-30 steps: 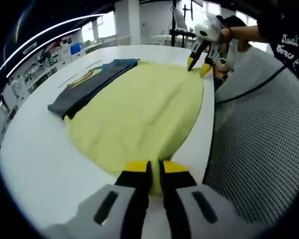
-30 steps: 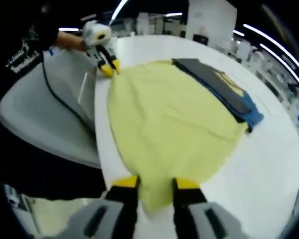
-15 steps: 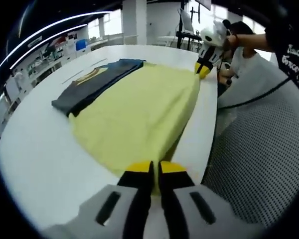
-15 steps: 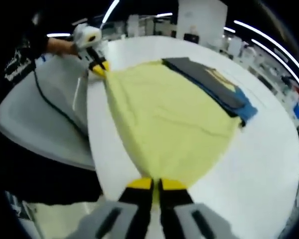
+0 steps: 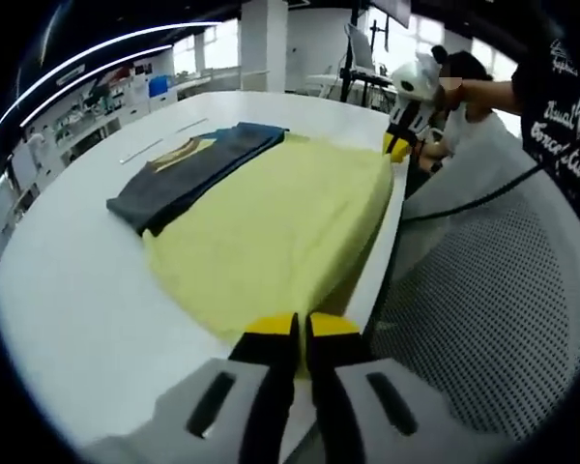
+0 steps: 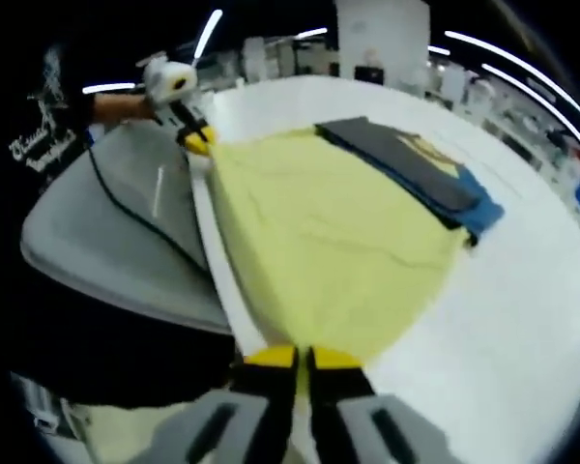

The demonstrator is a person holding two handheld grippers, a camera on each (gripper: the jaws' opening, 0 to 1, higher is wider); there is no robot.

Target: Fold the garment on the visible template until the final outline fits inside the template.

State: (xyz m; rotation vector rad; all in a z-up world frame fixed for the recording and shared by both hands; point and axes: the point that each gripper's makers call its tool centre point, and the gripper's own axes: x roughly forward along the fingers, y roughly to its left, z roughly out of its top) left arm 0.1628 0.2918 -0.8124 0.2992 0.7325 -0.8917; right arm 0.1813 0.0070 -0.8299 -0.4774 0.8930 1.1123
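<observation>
- Against the picture of a second ago, our right gripper point(image 6: 291, 359) has gone from jaws apart astride the cloth to jaws pressed together on the near edge of the yellow garment point(image 6: 329, 251)
- Our left gripper point(image 5: 296, 330) is as it was, its yellow-tipped jaws clamped on the opposite edge of the garment point(image 5: 271, 232)
- The cloth has smoothed out since then (the wrinkles across its middle are mostly gone) and now looks drawn taut between the two grippers
- The edge we hold has come to the rim of the white table point(image 5: 68, 300), beside the grey mesh chair point(image 5: 483, 309)
- In the left gripper view the right gripper point(image 5: 398, 147) shows far off at the garment's other corner; in the right gripper view the left gripper point(image 6: 199, 142) shows likewise
- The garment lies flat on the table, plain pale yellow, its far side just beside or slightly overlapping a folded dark grey and blue garment point(image 6: 416, 174); we cannot tell which
</observation>
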